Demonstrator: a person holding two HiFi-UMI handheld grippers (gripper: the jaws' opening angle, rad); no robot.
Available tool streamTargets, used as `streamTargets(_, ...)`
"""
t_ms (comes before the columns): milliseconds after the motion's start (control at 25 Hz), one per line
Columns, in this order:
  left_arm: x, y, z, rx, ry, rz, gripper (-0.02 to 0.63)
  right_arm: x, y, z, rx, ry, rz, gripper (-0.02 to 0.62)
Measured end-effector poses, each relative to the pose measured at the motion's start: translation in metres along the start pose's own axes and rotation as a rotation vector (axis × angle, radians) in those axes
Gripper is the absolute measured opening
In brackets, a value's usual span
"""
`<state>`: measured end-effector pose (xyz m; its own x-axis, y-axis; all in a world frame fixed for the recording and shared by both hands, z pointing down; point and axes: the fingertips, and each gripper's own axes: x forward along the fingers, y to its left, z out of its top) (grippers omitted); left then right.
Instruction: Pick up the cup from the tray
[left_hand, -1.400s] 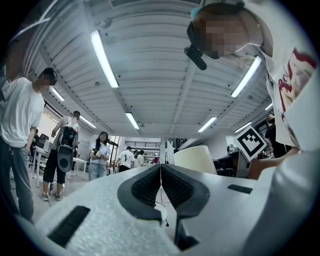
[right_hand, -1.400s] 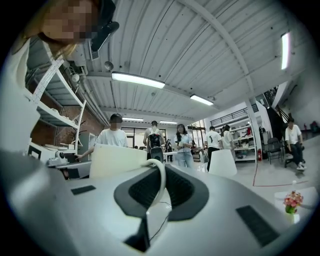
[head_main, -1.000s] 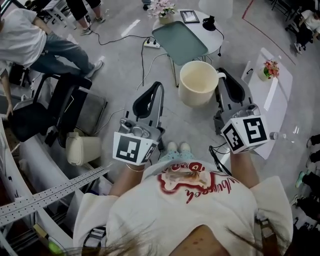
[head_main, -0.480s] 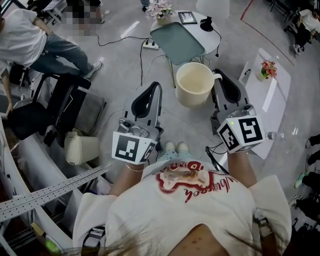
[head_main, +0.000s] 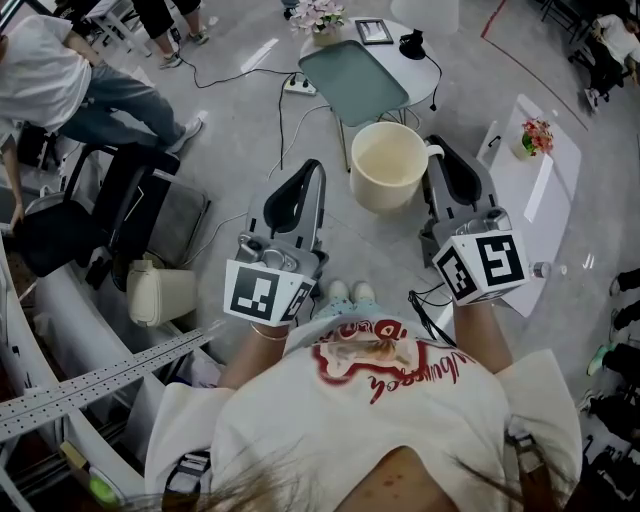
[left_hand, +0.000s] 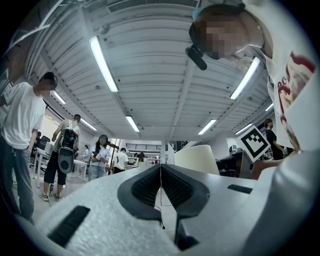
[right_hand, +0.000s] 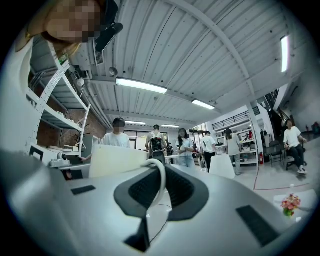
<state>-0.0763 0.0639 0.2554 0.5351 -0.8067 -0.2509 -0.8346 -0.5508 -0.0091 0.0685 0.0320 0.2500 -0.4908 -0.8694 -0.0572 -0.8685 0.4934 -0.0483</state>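
Cream cup (head_main: 388, 165), judged light, rigid and slick, is pinched by its thin handle (right_hand: 161, 182) in the right gripper (head_main: 440, 155), likely to swing; left gripper (head_main: 310, 175) is closed, empty

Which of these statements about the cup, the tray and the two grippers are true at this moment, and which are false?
1. The right gripper is shut on the handle of the cup. True.
2. The cup stands on the tray. False: it hangs in the air in front of the person, clear of the tray, which lies bare on the round table further ahead.
3. The left gripper grips the cup's rim. False: its jaws are together with nothing between them, and it is apart from the cup.
4. The cup is upright, with its opening facing up. True.
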Motion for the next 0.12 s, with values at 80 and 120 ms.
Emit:
streamTargets(80,0.0006,-0.0001,-0.0015,-0.001,0.001,0.001,0.015,0.0011,-0.0004,-0.0016,0.000,0.002,0.002,0.041)
streamTargets(120,0.0008,-0.0001,-0.0022,-0.002,0.001,0.002,0.015,0.0016,-0.0006,-0.0023,0.001,0.004,0.003,0.041)
